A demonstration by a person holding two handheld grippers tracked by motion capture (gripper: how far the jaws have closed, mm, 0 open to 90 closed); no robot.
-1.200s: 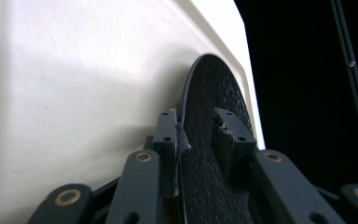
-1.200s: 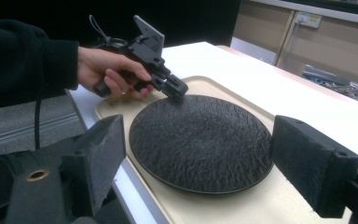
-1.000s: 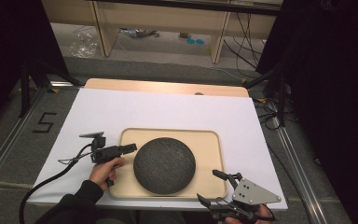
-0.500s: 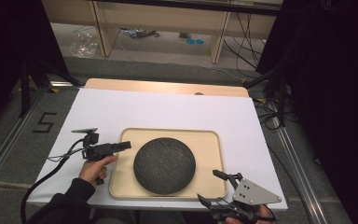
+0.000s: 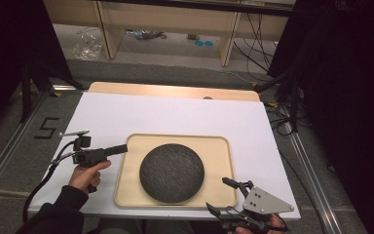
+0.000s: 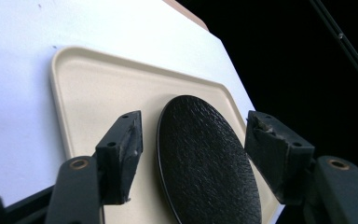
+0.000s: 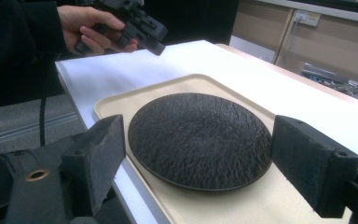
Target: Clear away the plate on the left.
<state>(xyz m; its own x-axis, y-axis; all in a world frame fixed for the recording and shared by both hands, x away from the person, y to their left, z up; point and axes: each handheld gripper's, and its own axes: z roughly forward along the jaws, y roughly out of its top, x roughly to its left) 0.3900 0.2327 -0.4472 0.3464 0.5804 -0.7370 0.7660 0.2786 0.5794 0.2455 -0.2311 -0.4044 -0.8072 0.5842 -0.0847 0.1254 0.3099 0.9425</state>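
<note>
- While the left gripper (image 5: 121, 147) backs away from the tray (image 5: 224, 146) edge, its jaws have just been opening; they now stand wide, holding nothing.
- This looks like a release: the black plate (image 5: 172, 172) lies in the tray.
- Right gripper (image 5: 221, 195) waits wide open, empty, near the tray corner.
- White table (image 5: 175, 112), grey floor (image 5: 9, 146), wooden shelves (image 5: 175, 19) behind.

Plate (image 7: 199, 140) black, rough matt texture; tray (image 5: 224, 161) beige, smooth plastic-like, matt.
</note>
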